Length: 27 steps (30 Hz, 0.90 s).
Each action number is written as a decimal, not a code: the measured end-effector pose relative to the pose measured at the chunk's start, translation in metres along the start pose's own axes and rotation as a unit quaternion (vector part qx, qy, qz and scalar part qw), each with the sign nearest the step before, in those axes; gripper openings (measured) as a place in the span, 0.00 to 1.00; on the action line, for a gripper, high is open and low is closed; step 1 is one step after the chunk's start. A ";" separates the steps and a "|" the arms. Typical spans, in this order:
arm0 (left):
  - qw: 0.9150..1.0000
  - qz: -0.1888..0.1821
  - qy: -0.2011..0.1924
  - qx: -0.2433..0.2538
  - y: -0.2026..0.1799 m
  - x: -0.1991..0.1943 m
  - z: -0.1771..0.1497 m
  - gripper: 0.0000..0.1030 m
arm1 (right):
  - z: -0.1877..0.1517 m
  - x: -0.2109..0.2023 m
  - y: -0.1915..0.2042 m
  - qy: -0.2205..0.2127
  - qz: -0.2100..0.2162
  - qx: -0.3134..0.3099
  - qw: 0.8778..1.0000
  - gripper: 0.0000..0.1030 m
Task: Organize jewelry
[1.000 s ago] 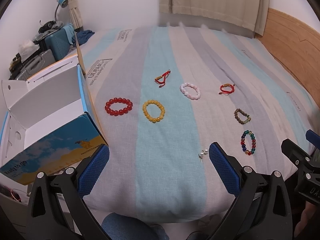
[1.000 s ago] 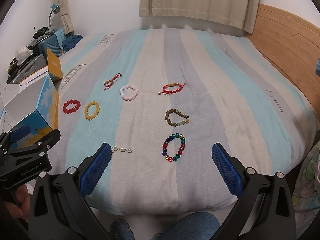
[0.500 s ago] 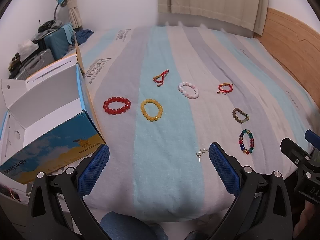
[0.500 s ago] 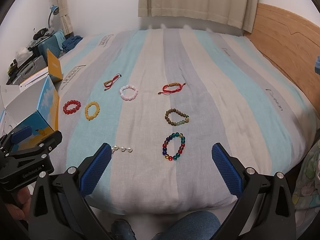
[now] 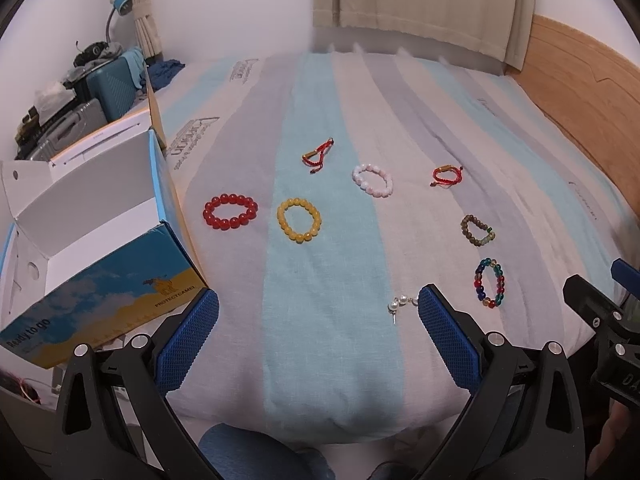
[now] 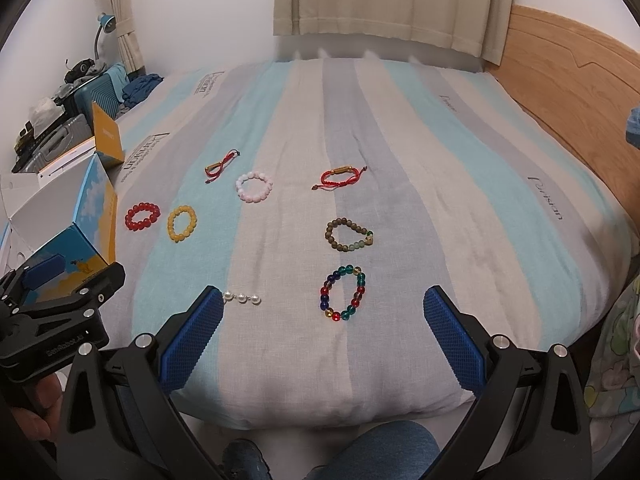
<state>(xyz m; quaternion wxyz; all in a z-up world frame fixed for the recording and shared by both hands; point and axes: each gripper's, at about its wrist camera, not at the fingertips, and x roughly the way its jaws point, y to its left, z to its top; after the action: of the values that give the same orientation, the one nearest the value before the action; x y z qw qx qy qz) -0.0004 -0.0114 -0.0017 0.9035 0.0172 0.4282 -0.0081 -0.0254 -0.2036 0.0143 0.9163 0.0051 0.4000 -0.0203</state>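
Several bracelets lie on the striped bed: red beads (image 5: 230,211), yellow beads (image 5: 299,221), pink beads (image 5: 372,180), two red cord bracelets (image 5: 318,156) (image 5: 446,175), brown beads (image 5: 476,230) and multicolour beads (image 5: 490,282). A short pearl piece (image 5: 401,303) lies near the front edge, beside my left gripper's right finger. An open blue and yellow box (image 5: 96,232) stands at the left. My left gripper (image 5: 318,338) is open and empty above the bed's front edge. My right gripper (image 6: 322,334) is open and empty, just short of the multicolour bracelet (image 6: 343,293).
A wooden headboard (image 6: 568,80) runs along the right. Suitcases and clutter (image 5: 80,92) stand beyond the box at the left, with a blue lamp (image 5: 120,4). Curtains (image 6: 384,0) hang at the back. The person's knee (image 6: 380,452) is below the bed edge.
Both views have shifted only slightly; the left gripper has drawn back a little and the bracelets sit a bit higher in its view. Nothing has been taken hold of.
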 end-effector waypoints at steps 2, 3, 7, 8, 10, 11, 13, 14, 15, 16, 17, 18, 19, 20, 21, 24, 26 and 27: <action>1.000 -0.002 0.004 0.001 0.000 0.005 0.000 0.94 | 0.000 0.001 -0.002 0.002 0.000 0.000 1.000 0.93; 1.000 -0.005 0.004 0.000 -0.001 0.007 -0.001 0.94 | 0.001 0.002 -0.004 0.003 -0.001 0.000 1.000 0.93; 1.000 -0.023 -0.002 0.000 -0.006 0.019 -0.003 0.94 | 0.002 0.013 -0.014 0.014 -0.005 -0.001 1.000 0.93; 1.000 -0.027 -0.005 0.001 -0.007 0.022 -0.003 0.94 | 0.003 0.018 -0.018 0.019 -0.008 -0.001 1.000 0.93; 0.999 -0.044 -0.010 0.004 -0.012 0.031 -0.004 0.94 | 0.004 0.025 -0.021 0.026 -0.011 -0.001 1.000 0.93; 0.999 -0.054 -0.005 0.005 -0.015 0.035 -0.004 0.94 | 0.003 0.030 -0.024 0.030 -0.013 -0.003 0.999 0.93; 0.998 -0.063 -0.005 0.017 -0.022 0.046 -0.003 0.94 | 0.003 0.042 -0.028 0.040 -0.019 -0.004 0.999 0.93; 0.998 -0.065 -0.005 0.024 -0.025 0.051 -0.003 0.94 | 0.003 0.048 -0.029 0.045 -0.021 -0.005 0.999 0.93; 0.997 -0.074 -0.004 0.029 -0.029 0.056 -0.002 0.94 | 0.003 0.054 -0.032 0.051 -0.024 -0.005 0.998 0.93; 0.996 -0.080 -0.005 0.037 -0.033 0.061 -0.002 0.94 | 0.003 0.061 -0.035 0.056 -0.026 -0.005 0.998 0.93; 0.995 -0.082 -0.006 0.049 -0.038 0.068 -0.002 0.94 | 0.002 0.069 -0.037 0.062 -0.027 -0.004 0.998 0.93; 0.995 -0.079 -0.003 0.058 -0.042 0.074 -0.003 0.94 | 0.002 0.073 -0.039 0.066 -0.028 -0.003 0.997 0.93; 0.995 -0.078 0.005 0.066 -0.044 0.080 -0.003 0.94 | 0.001 0.079 -0.040 0.071 -0.028 -0.003 0.997 0.93; 0.994 -0.082 0.010 0.073 -0.048 0.087 -0.004 0.94 | 0.001 0.086 -0.043 0.077 -0.029 -0.002 0.997 0.93; 0.993 -0.087 0.018 0.075 -0.050 0.091 -0.005 0.94 | 0.001 0.093 -0.044 0.082 -0.030 -0.001 0.996 0.93; 0.991 -0.096 0.032 0.086 -0.057 0.110 -0.009 0.94 | 0.001 0.112 -0.049 0.097 -0.031 0.002 0.995 0.93; 0.990 -0.104 0.044 0.087 -0.062 0.120 -0.010 0.94 | 0.001 0.126 -0.053 0.110 -0.033 0.008 0.993 0.93; 0.989 -0.106 0.048 0.087 -0.063 0.123 -0.011 0.94 | 0.002 0.132 -0.055 0.115 -0.033 0.011 0.993 0.92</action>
<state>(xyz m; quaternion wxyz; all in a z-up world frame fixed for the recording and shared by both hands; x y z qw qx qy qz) 0.0670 -0.0743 -0.1057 0.8709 0.0504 0.4682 -0.1406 0.0630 -0.2631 -0.0808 0.8628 0.0040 0.5026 -0.0546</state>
